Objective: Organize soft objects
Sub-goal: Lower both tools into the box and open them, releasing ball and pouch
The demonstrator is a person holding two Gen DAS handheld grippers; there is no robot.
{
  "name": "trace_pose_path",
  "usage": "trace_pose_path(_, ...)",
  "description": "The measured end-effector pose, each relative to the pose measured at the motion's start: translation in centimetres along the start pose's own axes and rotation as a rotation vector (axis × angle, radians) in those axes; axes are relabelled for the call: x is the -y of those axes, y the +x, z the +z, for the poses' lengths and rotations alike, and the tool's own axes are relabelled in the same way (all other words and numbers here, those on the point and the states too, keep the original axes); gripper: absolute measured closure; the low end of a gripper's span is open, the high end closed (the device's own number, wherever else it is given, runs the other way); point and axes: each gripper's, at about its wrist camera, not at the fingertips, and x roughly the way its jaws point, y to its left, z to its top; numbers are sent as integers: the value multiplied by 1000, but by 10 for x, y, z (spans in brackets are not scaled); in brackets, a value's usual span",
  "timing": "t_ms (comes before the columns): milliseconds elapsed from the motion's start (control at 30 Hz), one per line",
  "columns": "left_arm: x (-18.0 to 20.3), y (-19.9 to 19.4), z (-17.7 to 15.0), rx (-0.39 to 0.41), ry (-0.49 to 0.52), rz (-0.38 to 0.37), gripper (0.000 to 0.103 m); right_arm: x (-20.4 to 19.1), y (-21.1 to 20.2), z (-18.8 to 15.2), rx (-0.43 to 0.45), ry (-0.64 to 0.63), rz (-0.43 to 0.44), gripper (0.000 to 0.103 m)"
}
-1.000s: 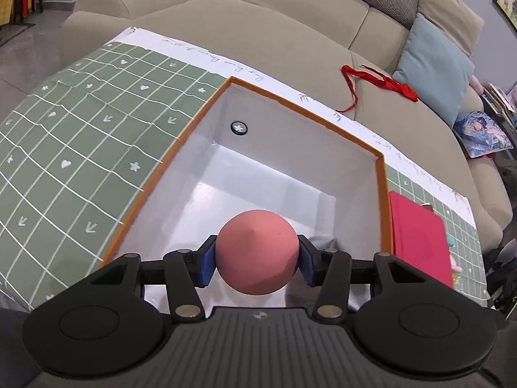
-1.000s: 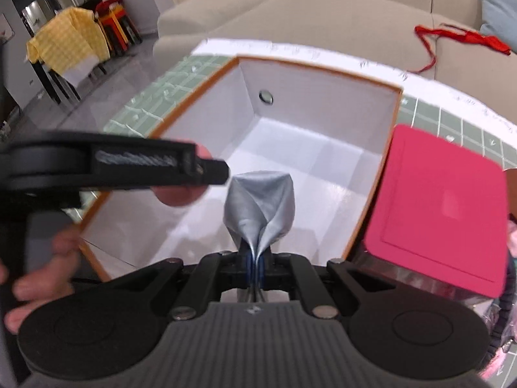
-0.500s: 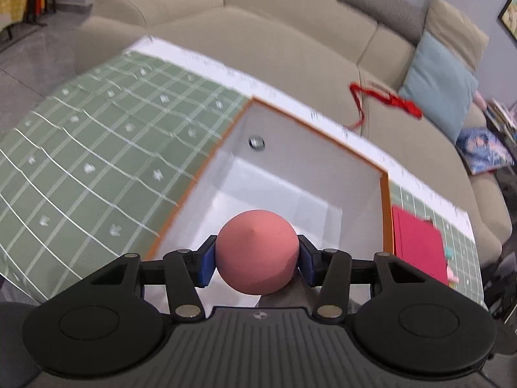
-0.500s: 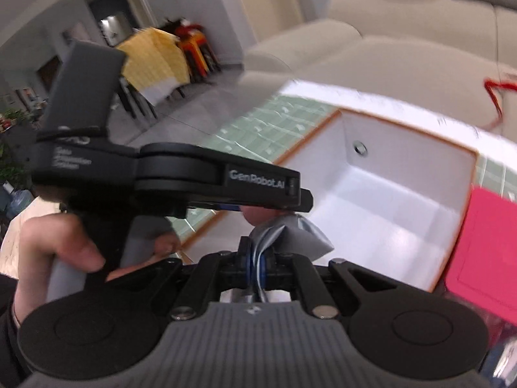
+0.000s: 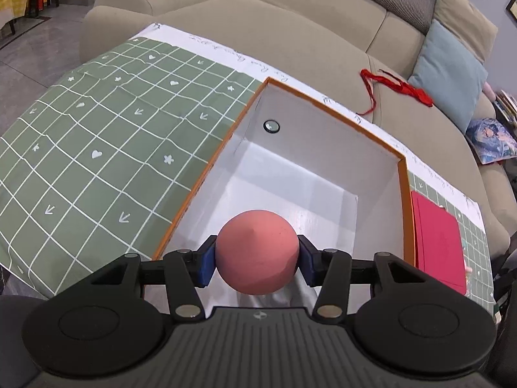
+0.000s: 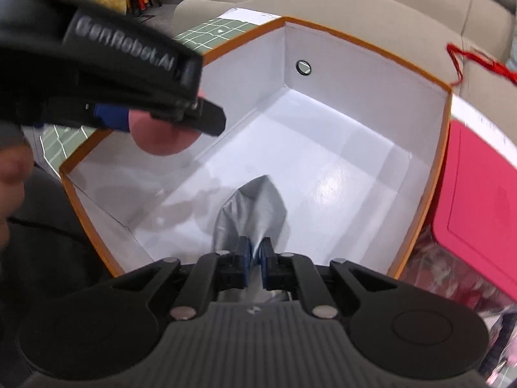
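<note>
From my seat, the largest thing is the beige fabric sofa (image 5: 290,32), which my left view shows with its cushions; the right view catches only its seat edge. In front of it lies the green grid-patterned cloth (image 5: 97,148) over the bench, wide in the left view and a mere sliver in the right. On it stands the open orange-edged white cardboard box (image 5: 402,174), its floor bare except where my tools intrude. Beside its right wall lies a flat magenta lid-like panel (image 6: 478,194), cut off by the frame edge in both views.

My left gripper (image 5: 257,257) has its jaws clenched on the round salmon-pink foam ball (image 5: 257,252) above the box's near end; the right view shows that ball (image 6: 161,135) only partly, under the blurred black tool.

My right gripper (image 6: 255,258) has just been easing its jaws apart, yet the crumpled silver-grey fabric pouch (image 6: 252,213) is between the blue pads and appears pinched there. Its long axis runs away from me, tip pointing into the box. I cannot tell whether it touches the floor. A person's fingers (image 6: 13,168) blur at the left edge.
</note>
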Motion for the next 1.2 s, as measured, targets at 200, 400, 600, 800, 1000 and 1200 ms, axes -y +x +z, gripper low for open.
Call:
trace_pose_path(200,-2,2,0,-8,-3,6,45,-5,-8,-3,41,-30,30,55)
trace_pose_path(400,-1,6,-1,-22,22,8,45,-16,-20,-5,90,-92,36,31)
trace_pose_path(600,6,12,-6,-62,78,-9,45,-9,-29,-2,111,-52,38,20)
trace_pose_path(800,11,25,-14,-128,110,52,44,-6,-34,-1,129,-41,8,19)
trace_pose_path(1000,5,36,-16,-189,75,64,37,-6,-35,-1,125,-48,11,19)
trace_pose_path(1200,10,38,-16,-206,77,70,19,-5,-32,0,119,-44,15,19)
